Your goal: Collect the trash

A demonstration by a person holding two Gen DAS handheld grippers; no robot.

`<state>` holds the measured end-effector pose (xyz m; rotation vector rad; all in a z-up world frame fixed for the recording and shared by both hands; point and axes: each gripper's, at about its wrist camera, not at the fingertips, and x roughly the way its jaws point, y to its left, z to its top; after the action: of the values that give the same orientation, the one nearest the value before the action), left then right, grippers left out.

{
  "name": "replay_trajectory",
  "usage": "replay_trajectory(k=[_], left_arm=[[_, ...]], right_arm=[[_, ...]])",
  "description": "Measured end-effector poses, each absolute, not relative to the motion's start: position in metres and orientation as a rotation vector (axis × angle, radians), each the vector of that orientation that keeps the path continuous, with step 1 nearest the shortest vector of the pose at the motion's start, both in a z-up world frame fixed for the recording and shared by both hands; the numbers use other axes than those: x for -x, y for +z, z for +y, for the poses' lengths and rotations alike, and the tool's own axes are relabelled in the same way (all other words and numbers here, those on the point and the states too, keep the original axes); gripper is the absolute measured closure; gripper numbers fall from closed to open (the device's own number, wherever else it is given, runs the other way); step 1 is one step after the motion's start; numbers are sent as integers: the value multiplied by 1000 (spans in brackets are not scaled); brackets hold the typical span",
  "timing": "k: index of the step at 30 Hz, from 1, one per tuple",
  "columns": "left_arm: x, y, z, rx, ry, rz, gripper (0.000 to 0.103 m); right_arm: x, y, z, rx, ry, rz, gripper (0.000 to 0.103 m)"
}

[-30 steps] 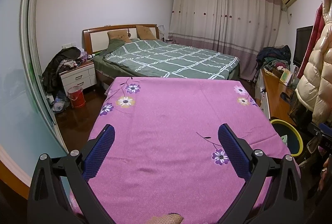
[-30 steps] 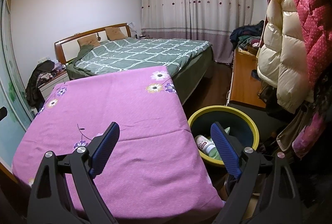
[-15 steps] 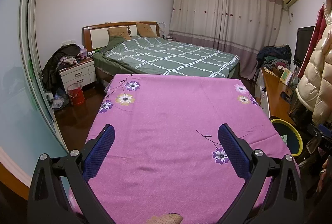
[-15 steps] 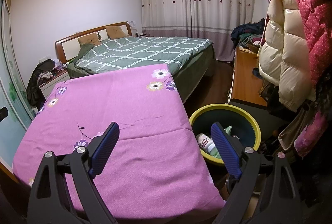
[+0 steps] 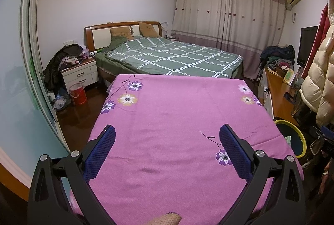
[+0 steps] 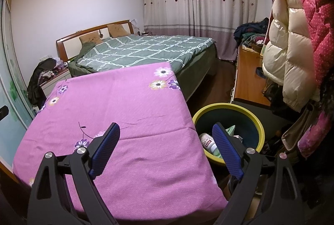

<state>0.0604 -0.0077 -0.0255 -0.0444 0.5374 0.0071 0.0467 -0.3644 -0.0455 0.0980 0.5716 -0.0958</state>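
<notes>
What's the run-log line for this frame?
left hand-held gripper: open, empty | right hand-held gripper: open, empty | bin: holds trash | pink cloth: bare

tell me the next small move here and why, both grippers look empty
Probably pull both back and stop, or pan to look for more trash. The left gripper and right gripper are open and empty, no trash shows on the purple cloth, and the yellow-rimmed bin beside it already holds a white bottle and green scraps.

Dim, even indoor light; sharp focus, fisheye-bent edges.
</notes>
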Motion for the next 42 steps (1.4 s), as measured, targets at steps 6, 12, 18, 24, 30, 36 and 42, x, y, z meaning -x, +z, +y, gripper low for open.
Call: replay_trajectory(k=[6, 12, 18, 24, 30, 36, 42], left_arm=[[-60, -26, -9, 45, 5, 539, 5], [-60, -26, -9, 44, 5, 540, 5], [-61, -28, -9, 44, 5, 546, 5], [-61, -28, -9, 45, 5, 547, 5], [-61, -29, -9, 45, 5, 549, 5], [-63, -33, -8, 49, 9, 556, 5], [-69, -35, -10, 48, -15, 565, 5]], right_arm=[[-47, -46, -364, -99, -96, 573, 17], [-47, -46, -364, -99, -95, 574, 17], [-47, -46, -364, -99, -96, 575, 17], [-48, -46, -364, -99, -95, 575, 17], [-47, -46, -363, -99, -95, 576, 17], [-48, -45, -363, -100, -95, 577, 17], [-49, -45, -364, -101, -96, 578, 17]])
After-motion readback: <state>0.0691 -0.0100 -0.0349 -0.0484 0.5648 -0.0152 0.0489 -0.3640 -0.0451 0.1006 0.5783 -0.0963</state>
